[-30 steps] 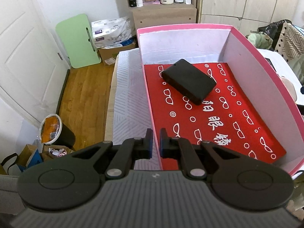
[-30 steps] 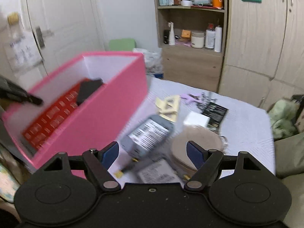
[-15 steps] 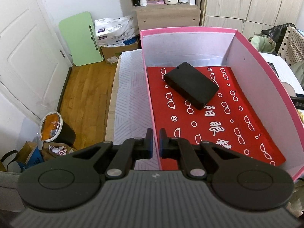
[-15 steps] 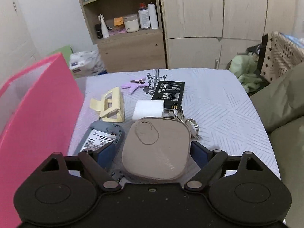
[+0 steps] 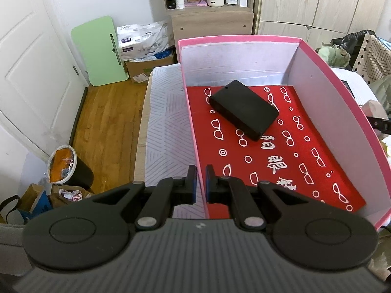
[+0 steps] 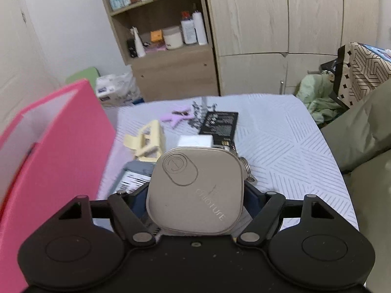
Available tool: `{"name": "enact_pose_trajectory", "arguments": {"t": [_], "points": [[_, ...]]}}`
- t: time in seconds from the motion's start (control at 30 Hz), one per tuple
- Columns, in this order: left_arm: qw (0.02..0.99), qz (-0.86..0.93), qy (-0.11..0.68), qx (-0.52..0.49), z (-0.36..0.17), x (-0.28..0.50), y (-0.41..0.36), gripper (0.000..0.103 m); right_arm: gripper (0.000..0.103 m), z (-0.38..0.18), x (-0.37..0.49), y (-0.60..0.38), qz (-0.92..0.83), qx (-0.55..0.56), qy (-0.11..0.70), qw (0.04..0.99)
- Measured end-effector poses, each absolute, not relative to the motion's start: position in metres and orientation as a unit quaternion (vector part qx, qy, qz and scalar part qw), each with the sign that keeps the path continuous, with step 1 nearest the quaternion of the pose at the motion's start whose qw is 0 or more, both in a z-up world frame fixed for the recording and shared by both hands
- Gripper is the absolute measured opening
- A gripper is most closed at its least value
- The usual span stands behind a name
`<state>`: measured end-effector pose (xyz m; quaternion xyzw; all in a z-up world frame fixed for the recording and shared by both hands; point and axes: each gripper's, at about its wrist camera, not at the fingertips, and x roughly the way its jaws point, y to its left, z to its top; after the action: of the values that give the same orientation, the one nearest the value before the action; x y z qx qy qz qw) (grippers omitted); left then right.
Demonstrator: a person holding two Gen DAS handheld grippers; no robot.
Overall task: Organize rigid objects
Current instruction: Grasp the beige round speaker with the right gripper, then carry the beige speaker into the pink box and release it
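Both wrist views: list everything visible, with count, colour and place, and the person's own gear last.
Box: one, pink, white walls, red patterned floor; on the bed.
Flat case: one, black; inside the box, far end.
Square case: one, beige; between the right gripper's fingers.
Hair claw: one, cream; on the bedspread beside the box.
Clip: one, lilac; further back.
Battery: one, black; mid bedspread.
White block: one; behind the square case.
Grey device: one, barcode label; beside the box.
Bin: one, black; on the floor.
Left gripper: black, shut on the box wall.
Right gripper: black, jaws closing around the square case.
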<state>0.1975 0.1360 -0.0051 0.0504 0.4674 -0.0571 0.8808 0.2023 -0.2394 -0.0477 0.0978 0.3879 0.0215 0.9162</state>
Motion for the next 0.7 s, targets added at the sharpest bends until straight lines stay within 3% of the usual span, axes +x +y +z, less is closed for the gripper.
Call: {"name": "enact_pose_trajectory", "arguments": {"t": [0.37, 0.53, 0.7], "points": [[0.882, -0.056, 0.467, 0.039, -0.005, 0.199, 0.138, 0.006, 0.080, 0.043, 0.203, -0.174, 0.243, 0.069, 0.349, 0.902], [0.881, -0.055, 0.468, 0.032, -0.004, 0.199, 0.140, 0.006, 0.080, 0.041, 0.245, -0.140, 0.365, 0.148, 0.434, 0.810], [0.882, -0.053, 0.467, 0.029, -0.004, 0.199, 0.141, 0.006, 0.080, 0.007, 0.285, -0.094, 0.372, 0.176, 0.524, 0.746]]}}
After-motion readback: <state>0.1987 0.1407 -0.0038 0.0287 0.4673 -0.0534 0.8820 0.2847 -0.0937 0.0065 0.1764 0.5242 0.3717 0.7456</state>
